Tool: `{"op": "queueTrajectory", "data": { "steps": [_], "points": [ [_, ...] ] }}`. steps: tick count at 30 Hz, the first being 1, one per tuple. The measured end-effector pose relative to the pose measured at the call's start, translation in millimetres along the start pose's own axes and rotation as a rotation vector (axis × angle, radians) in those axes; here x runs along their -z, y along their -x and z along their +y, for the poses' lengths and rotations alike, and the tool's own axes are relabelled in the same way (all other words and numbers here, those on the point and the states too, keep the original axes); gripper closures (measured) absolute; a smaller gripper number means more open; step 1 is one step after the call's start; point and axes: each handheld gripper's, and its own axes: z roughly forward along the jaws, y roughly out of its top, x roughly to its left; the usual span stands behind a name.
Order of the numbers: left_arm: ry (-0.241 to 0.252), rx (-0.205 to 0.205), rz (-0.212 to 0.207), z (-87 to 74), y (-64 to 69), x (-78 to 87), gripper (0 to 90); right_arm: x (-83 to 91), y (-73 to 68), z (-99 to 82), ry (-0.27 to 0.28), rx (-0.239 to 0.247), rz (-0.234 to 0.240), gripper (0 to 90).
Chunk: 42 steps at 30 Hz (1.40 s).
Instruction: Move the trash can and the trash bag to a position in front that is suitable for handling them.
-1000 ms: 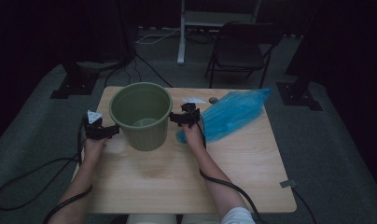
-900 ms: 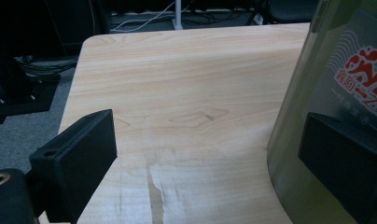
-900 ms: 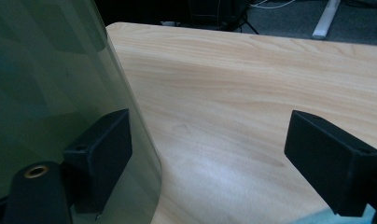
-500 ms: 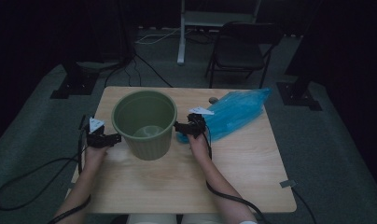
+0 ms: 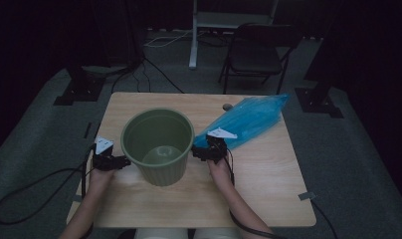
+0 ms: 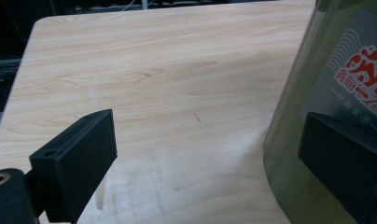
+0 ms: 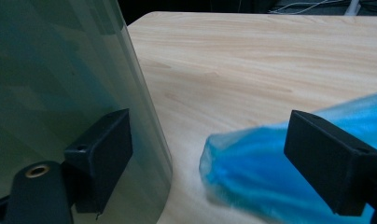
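The bucket point(image 5: 158, 147) stands upright on the tabletop point(image 5: 268, 179), toward its near-left part, between your two tools. Your left tool point(image 5: 123, 161) sits at the bucket's left wall, jaws spread wide, one jaw against the labelled side and the other over bare wood. Your right tool point(image 5: 195, 152) sits at the bucket's right wall, jaws also wide, one against the green wall. The blue bag point(image 5: 249, 119) lies just right of the bucket, reaching toward the far-right edge.
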Motion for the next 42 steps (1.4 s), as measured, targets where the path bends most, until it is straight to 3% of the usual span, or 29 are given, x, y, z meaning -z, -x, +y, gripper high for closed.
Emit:
{"op": "queueTrajectory", "data": {
  "steps": [16, 22, 25, 32, 42],
  "points": [
    [-0.006, -0.071, -0.099, -8.2, 42.3, 13.2, 4.8, 56.1, 7.0, -29.8, 0.013, -0.021, -0.005, 14.8],
    [-0.007, -0.099, -0.113, -8.7, 57.1, 15.5, 4.7, 72.9, 9.1, -35.9, 0.007, -0.004, -0.013, 14.7],
    [-0.01, -0.107, -0.127, -8.2, 63.7, 14.7, 4.7, 80.9, 12.4, -39.2, 0.006, -0.02, -0.023, 14.7],
    [-0.01, -0.131, -0.146, -6.4, 75.3, 11.8, 4.8, 97.8, 17.2, -49.7, 0.014, -0.049, -0.014, 14.7],
    [0.003, -0.127, -0.146, -8.2, 78.7, 11.5, 4.7, 102.3, 20.0, -53.8, 0.017, -0.085, -0.005, 14.6]
  ]
}}
